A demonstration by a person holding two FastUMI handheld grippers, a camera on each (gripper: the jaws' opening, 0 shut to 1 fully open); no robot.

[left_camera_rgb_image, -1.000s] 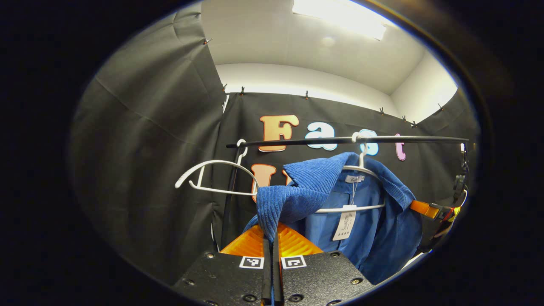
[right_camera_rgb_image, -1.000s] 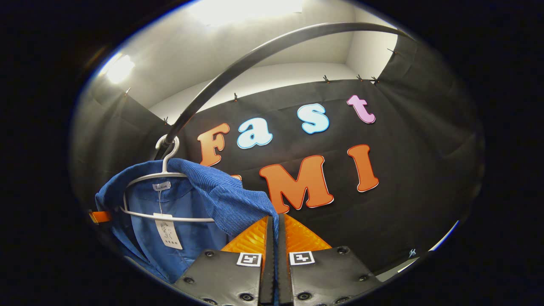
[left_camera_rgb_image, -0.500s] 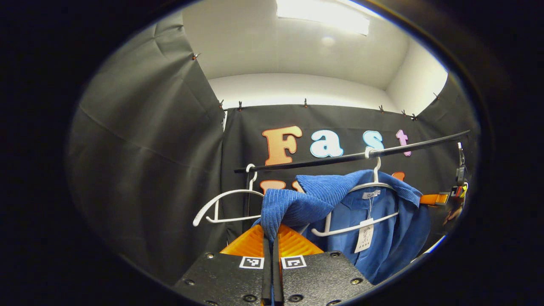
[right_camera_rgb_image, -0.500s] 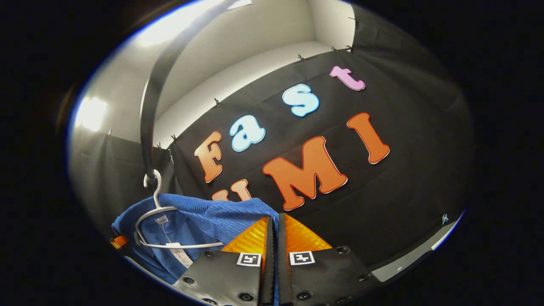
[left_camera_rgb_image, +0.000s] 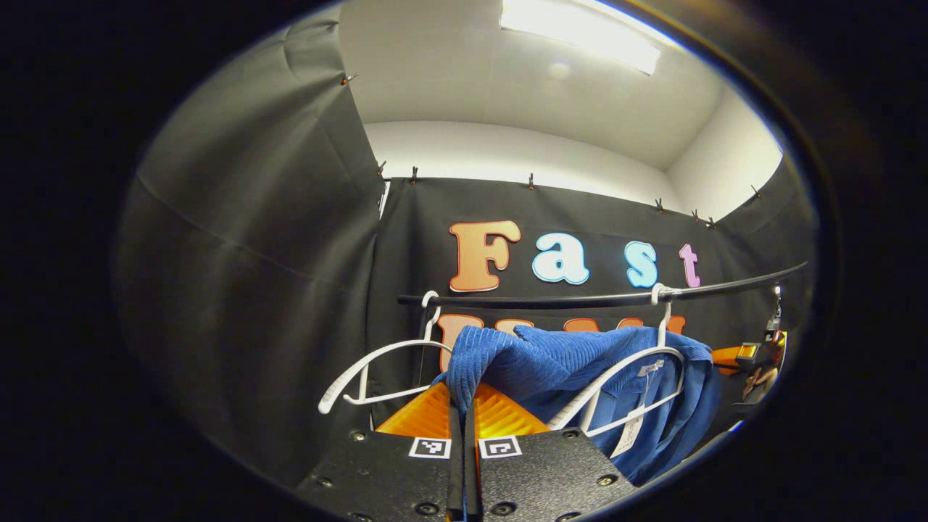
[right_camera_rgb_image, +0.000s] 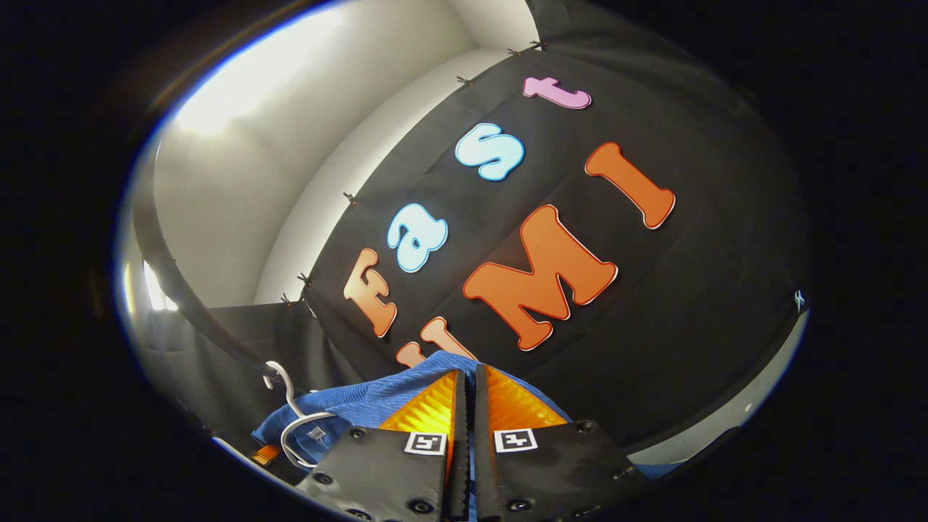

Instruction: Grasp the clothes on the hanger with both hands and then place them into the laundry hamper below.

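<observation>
Both the left gripper (left_camera_rgb_image: 464, 406) and right gripper (right_camera_rgb_image: 467, 395) are pinching the blue shirt (left_camera_rgb_image: 580, 362), fingers closed on it, beneath the black rail (left_camera_rgb_image: 602, 297) near the black-draped wall (left_camera_rgb_image: 254, 275), under a lit white ceiling (left_camera_rgb_image: 522, 80).

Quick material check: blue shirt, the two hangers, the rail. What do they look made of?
Blue shirt: looks like ribbed corduroy, matte; fine parallel ridges show across the fabric.
Empty hanger and the shirt's hanger: probably white plastic, smooth with a slight gloss; coated wire is not ruled out.
Rail: thin dark rod with a faint sheen, likely painted or coated metal; can't confirm.
</observation>
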